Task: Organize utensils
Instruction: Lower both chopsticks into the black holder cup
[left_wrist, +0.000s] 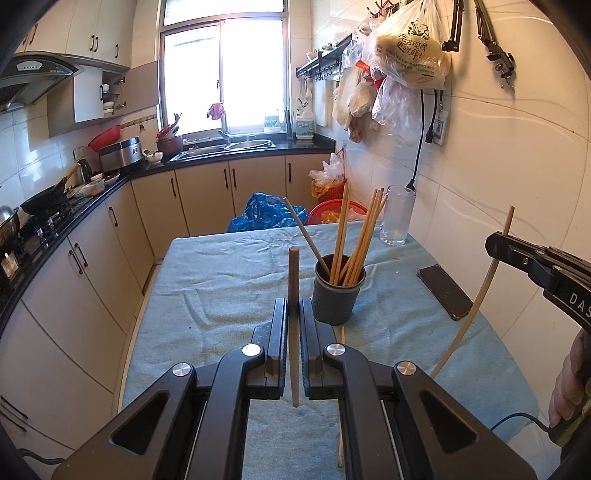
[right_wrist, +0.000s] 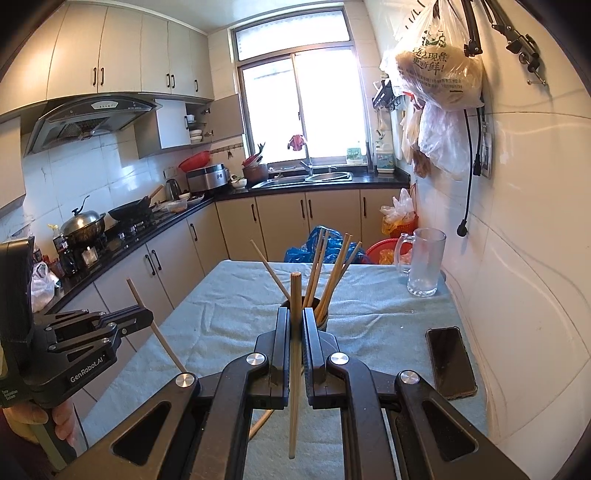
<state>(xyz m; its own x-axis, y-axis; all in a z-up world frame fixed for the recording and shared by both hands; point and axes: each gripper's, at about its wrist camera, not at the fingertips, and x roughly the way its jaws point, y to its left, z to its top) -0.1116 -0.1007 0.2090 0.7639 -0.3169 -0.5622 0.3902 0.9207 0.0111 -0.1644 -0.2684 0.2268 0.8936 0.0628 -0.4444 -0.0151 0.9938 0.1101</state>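
A grey holder cup (left_wrist: 338, 291) stands mid-table with several wooden chopsticks (left_wrist: 364, 236) leaning in it; in the right wrist view it (right_wrist: 322, 320) shows just past the fingers. My left gripper (left_wrist: 293, 306) is shut on an upright chopstick (left_wrist: 293, 280), close in front and left of the cup. My right gripper (right_wrist: 295, 317) is shut on another chopstick (right_wrist: 294, 295), held upright before the cup. In the left wrist view the right gripper (left_wrist: 496, 245) comes in from the right with its chopstick (left_wrist: 476, 302). The left gripper (right_wrist: 142, 317) shows at the left of the right wrist view, holding its chopstick (right_wrist: 159, 334).
A blue towel (left_wrist: 221, 280) covers the table. One loose chopstick (left_wrist: 341, 398) lies on it near me. A black phone (left_wrist: 445, 291) lies at the right, a glass mug (left_wrist: 397, 216) at the far right corner. Tiled wall runs along the right; cabinets and stove stand left.
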